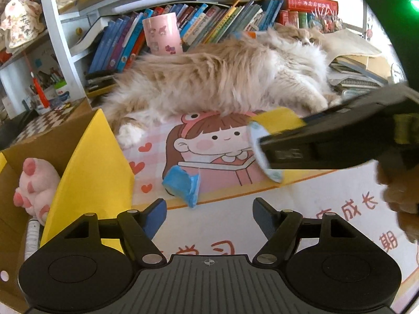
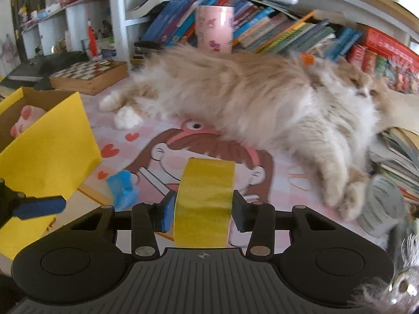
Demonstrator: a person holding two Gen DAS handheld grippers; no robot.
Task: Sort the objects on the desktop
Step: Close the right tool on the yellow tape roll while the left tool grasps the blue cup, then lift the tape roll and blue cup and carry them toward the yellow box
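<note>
Right claw: the right claw (image 2: 203,210) was clamped on the yellow tape roll (image 2: 205,198), one pad against each flat side, so the roll stood on edge between the fingers and could not spin free.
Tape roll, position: it hung clear of the surface (image 1: 262,225), above the pink cartoon mat (image 2: 146,144); from the left camera the yellow tape roll (image 1: 272,124) sat at the tip of the right claw (image 1: 264,151), well right of the box.
Left claw: the left claw (image 1: 209,213) stood with its fingers wide apart and nothing between them, low over the front of the mat; I took it to be waiting its turn.
Box: the yellow cardboard box (image 1: 91,167) stood open at the left edge, a pink paw plush (image 1: 34,185) already inside, which suggested it was the sorting bin.
Blue item: a crumpled blue piece (image 1: 183,183) lay on the mat just beside the box corner, not yet sorted.
Cat: a fluffy ginger-and-white cat (image 2: 262,99) lay stretched across the back of the mat, near the carry path; a swipe of a paw seemed a possible risk.
Likely step: carrying the roll leftward to the box.
</note>
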